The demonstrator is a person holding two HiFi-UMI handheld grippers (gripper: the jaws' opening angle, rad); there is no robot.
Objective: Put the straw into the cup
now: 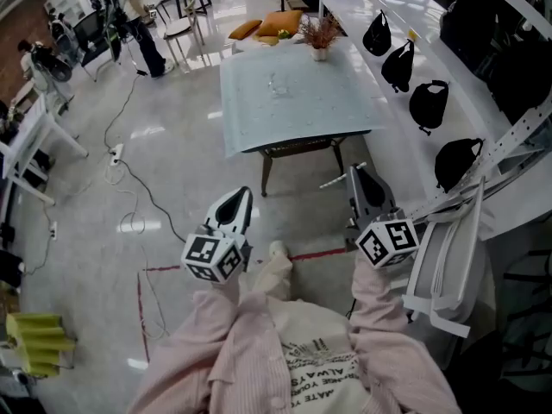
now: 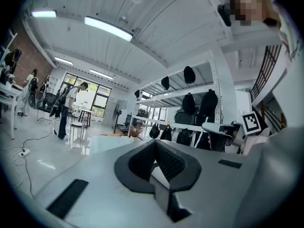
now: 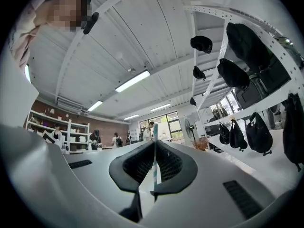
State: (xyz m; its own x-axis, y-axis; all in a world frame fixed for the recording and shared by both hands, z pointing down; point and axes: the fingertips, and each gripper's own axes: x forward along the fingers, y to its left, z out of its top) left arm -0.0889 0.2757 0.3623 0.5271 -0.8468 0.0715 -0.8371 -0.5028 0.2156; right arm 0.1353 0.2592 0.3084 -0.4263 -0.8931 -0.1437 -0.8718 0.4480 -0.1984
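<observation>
A clear cup [image 1: 277,84] stands near the middle of the pale glass table [image 1: 328,115], far ahead of both grippers. My right gripper [image 1: 357,174] is held close to the body, well short of the table, and is shut on a thin white straw [image 1: 338,180] that sticks out sideways to the left of its tip. In the right gripper view the straw [image 3: 155,169] runs upright between the black pads of the right gripper [image 3: 154,148]. My left gripper [image 1: 236,202] hangs level beside it. In its own view the left gripper [image 2: 154,145] is shut with nothing in it.
A vase of dried stems [image 1: 320,38] and yellow cushions [image 1: 278,21] sit at the table's far end. White shelving with black bags [image 1: 429,103] lines the right side, and a white chair [image 1: 444,261] stands near my right elbow. Cables [image 1: 129,198] and red tape [image 1: 168,268] mark the floor.
</observation>
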